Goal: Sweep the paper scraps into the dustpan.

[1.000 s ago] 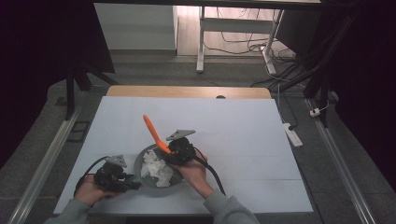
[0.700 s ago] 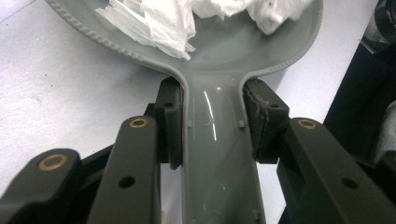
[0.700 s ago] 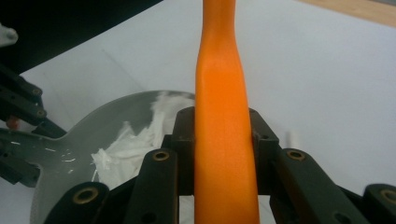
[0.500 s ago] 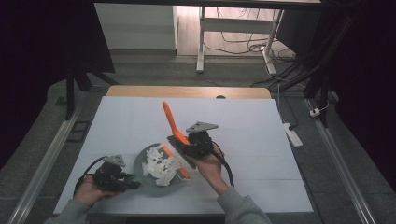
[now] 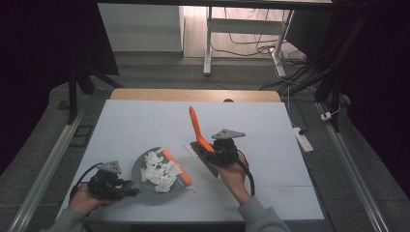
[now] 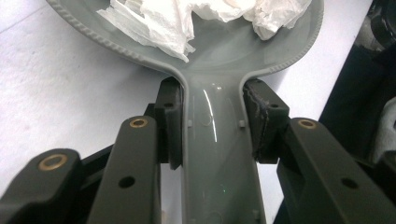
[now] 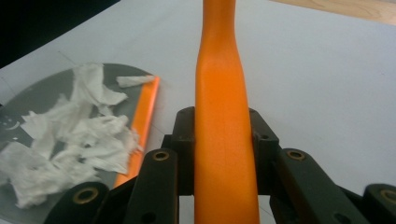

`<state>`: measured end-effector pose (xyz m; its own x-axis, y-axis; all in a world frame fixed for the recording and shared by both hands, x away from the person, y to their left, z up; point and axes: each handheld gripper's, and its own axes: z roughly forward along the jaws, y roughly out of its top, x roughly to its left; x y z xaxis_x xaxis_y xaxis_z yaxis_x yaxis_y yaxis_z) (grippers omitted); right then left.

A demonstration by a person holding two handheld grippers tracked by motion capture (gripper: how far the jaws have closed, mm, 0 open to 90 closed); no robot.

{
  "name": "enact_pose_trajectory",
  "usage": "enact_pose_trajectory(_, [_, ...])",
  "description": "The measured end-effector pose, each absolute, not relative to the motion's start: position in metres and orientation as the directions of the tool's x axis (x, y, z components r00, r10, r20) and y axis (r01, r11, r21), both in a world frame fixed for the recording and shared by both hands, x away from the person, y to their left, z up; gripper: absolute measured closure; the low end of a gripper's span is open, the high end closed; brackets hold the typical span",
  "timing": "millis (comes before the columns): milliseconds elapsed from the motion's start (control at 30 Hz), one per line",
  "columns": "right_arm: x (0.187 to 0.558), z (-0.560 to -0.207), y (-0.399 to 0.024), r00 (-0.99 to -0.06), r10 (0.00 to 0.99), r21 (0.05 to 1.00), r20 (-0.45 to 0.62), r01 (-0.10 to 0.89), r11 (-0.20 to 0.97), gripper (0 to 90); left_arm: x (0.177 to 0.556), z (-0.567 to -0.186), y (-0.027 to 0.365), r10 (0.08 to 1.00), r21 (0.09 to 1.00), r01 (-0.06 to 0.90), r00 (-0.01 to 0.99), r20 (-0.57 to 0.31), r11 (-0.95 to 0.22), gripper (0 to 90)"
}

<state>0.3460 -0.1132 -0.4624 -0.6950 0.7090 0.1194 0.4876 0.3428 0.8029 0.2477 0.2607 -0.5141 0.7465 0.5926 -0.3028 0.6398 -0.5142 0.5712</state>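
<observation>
A grey dustpan (image 5: pixel 140 166) with an orange lip (image 5: pixel 177 167) lies on the white table near the front left, with torn white paper (image 5: pixel 159 175) piled in it. My left gripper (image 5: pixel 126 189) is shut on the dustpan's handle (image 6: pixel 217 140), one pad on each side of it, and the paper (image 6: pixel 177 23) lies just beyond. My right gripper (image 5: pixel 212 149) is shut on the orange handle (image 5: pixel 195 124) of a brush, right of the pan. That handle (image 7: pixel 224 116) rises steeply between the jaws, and the brush head (image 5: pixel 203 158) hangs below the hand. The pan (image 7: pixel 32 95) lies to its left.
The white table cover (image 5: pixel 145 125) stretches to a wooden far edge (image 5: pixel 193 94). A white power strip (image 5: pixel 302 137) lies off the table's right side. Metal rails run along both sides, and a desk frame (image 5: pixel 208 43) stands beyond.
My right gripper has carried the brush to the right, away from the dustpan, and the orange handle stands more upright. The left gripper and the pan have stayed put.
</observation>
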Motion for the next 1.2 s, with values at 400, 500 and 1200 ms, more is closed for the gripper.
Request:
enact_pose_trajectory(400, [0.338, -0.477, -0.123, -0.687, 0.718, 0.769, 0.111, 0.517, 0.375, 70.2, 0.227, -0.513, 0.265, 0.548, 0.545, 0.602, 0.787, -0.282, -0.583, 61.1])
enact_pose_trajectory(500, [0.338, -0.479, -0.12, -0.688, 0.718, 0.766, 0.109, 0.518, 0.38, 70.3, 0.224, -0.514, 0.262, 0.532, 0.536, 0.595, 0.796, -0.288, -0.6, 61.1])
enact_pose_trajectory(1200, [0.301, -0.488, -0.024, -0.817, 0.543, 0.758, 0.195, 0.477, 0.446, 70.3, 0.228, -0.521, 0.241, 0.552, 0.542, 0.618, 0.776, -0.306, -0.57, 61.1])
